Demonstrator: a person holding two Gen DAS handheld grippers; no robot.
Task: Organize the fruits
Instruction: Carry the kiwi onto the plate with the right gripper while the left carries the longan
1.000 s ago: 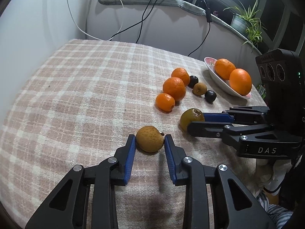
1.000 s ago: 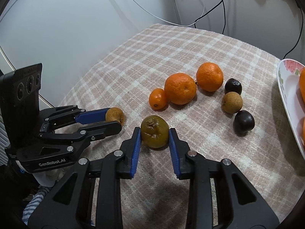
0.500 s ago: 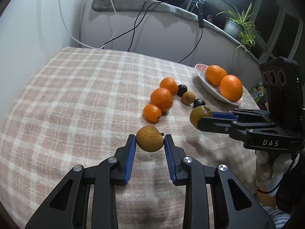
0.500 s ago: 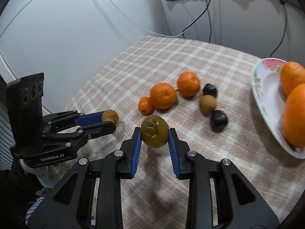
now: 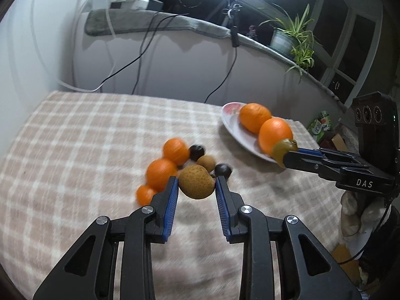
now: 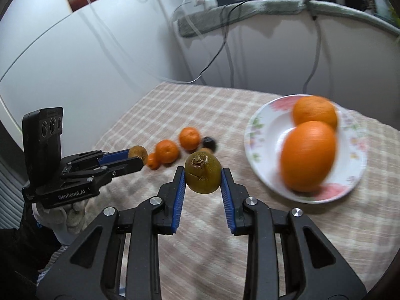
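My left gripper [image 5: 197,187] is shut on a tan rough-skinned fruit [image 5: 196,185] and holds it above the checked cloth; it also shows in the right wrist view [image 6: 137,153]. My right gripper [image 6: 203,178] is shut on an olive-green kiwi [image 6: 203,175], held in the air left of the flowered plate [image 6: 262,135]. The kiwi shows in the left wrist view [image 5: 283,148] near the plate's front rim [image 5: 231,122]. The plate holds two large oranges [image 6: 308,155].
On the cloth [image 5: 75,150] lie three small oranges [image 5: 161,173], two dark fruits [image 5: 197,152] and a tan round fruit [image 5: 206,162]. Cables hang down the wall behind. A potted plant [image 5: 290,37] stands on the ledge.
Both grippers have lifted their fruit higher off the cloth. My right gripper has carried the kiwi toward the plate. The views are blurred by motion.
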